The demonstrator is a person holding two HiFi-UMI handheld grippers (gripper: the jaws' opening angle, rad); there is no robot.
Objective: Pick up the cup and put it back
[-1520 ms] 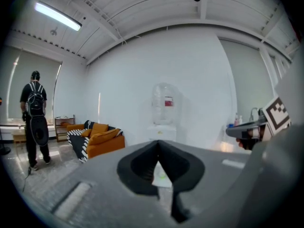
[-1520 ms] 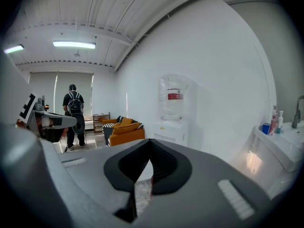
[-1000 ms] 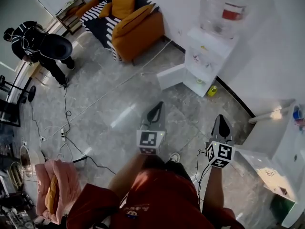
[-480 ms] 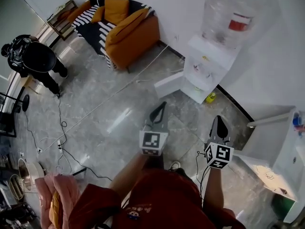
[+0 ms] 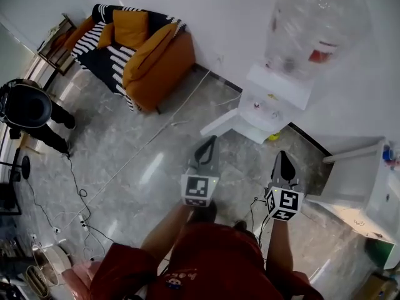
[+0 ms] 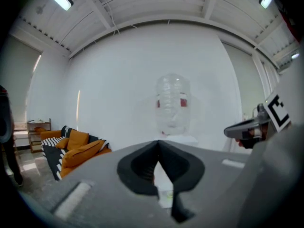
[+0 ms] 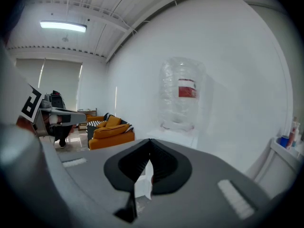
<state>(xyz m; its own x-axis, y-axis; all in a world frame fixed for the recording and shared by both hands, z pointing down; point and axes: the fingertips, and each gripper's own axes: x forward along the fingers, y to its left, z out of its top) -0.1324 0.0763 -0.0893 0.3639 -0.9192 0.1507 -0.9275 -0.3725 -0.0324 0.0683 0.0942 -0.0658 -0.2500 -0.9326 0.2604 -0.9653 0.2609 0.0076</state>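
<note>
Grey polished-stone floor fills the room, with a white water dispenser (image 5: 270, 99) at one o'clock. The left gripper (image 5: 208, 144) and right gripper (image 5: 282, 158) are both clenched on nothing. What looks like the small yellow-green cup (image 5: 273, 136) sits on the floor at twelve o'clock from the right gripper. By my judgement, nothing of the task is done yet.

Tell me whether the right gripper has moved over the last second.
Yes. In the head view the right gripper has come forward, nearer the foot of the dispenser against the wall.

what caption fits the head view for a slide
Left gripper and right gripper, both shut and empty, point toward a white water dispenser across a grey tiled floor.
</note>
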